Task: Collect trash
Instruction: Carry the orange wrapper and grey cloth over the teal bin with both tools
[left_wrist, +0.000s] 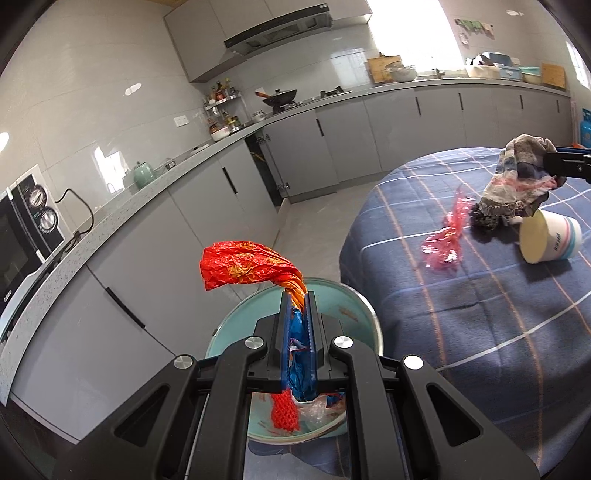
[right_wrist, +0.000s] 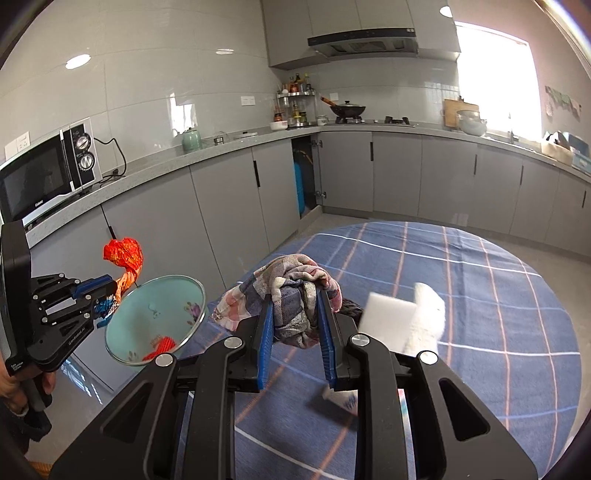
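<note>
While my left tongs (left_wrist: 298, 295) pinch the red wrapper (left_wrist: 243, 264) over the green basin (right_wrist: 157, 319), I would release only once it hangs inside the rim. My right tongs (right_wrist: 295, 295) clamp a bunched rag (right_wrist: 291, 284) above the bench (right_wrist: 480, 295). Pink film (left_wrist: 448, 230) and a tipped cup (left_wrist: 550, 238) lie on its blue checked cloth. Grey kitchen cabinets behind; bright window.

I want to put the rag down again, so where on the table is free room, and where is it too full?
Free: the wide checked tablecloth beyond the white sponge, toward the far rim. Crowded: the patch under the rag, with the tipped paper cup and pink wrapper close by, and the left edge, where the teal basin stands.
</note>
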